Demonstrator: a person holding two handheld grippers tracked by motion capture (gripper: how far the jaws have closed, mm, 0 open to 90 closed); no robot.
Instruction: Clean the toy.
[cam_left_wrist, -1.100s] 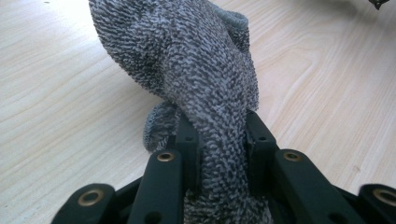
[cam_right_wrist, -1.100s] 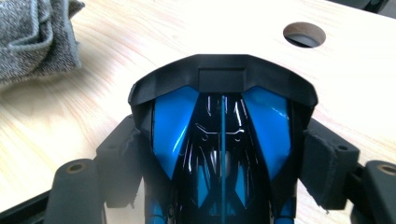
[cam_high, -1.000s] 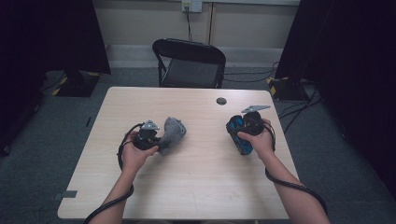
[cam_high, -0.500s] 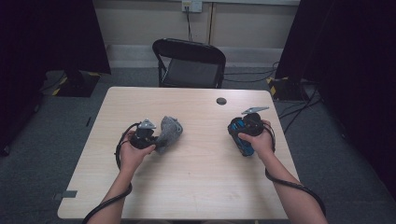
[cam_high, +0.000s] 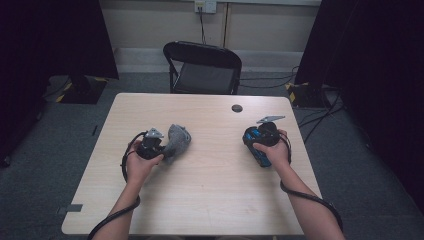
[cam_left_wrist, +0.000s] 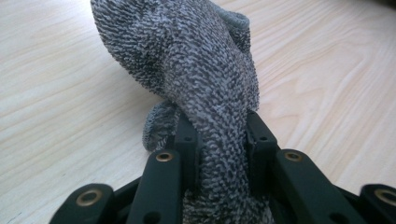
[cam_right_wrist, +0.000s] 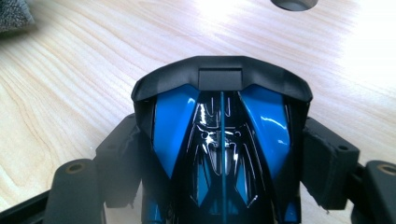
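the pale wood tabletop (cam_high: 210, 195) carries the work, with a black folding chair (cam_high: 202, 67) behind its far edge and a small dark round grommet (cam_high: 237, 108) set into the far part of the wood. on the person's left side, the left hand-held gripper (cam_high: 159, 146) is clamped on a grey knitted cloth (cam_high: 176, 142); in the left gripper view the jaws pinch a narrow neck of that cloth (cam_left_wrist: 205, 88), whose bulk bunches up beyond the jaw tips and droops toward the wood, though whether it rests there or hangs just clear is hard to tell. on the right side, well apart from the cloth, the right hand-held gripper (cam_high: 256, 146) holds a glossy blue and black toy car (cam_high: 260, 142), its jaws pressed against the two sides of the body (cam_right_wrist: 222, 140), just above the tabletop. the step in hand looks like both items grasped and held, ready to be brought together. the next move probably calls for carrying the cloth across to the car, perhaps to wipe it, while the right side keeps the car steady and the pinch on the cloth stays firm.
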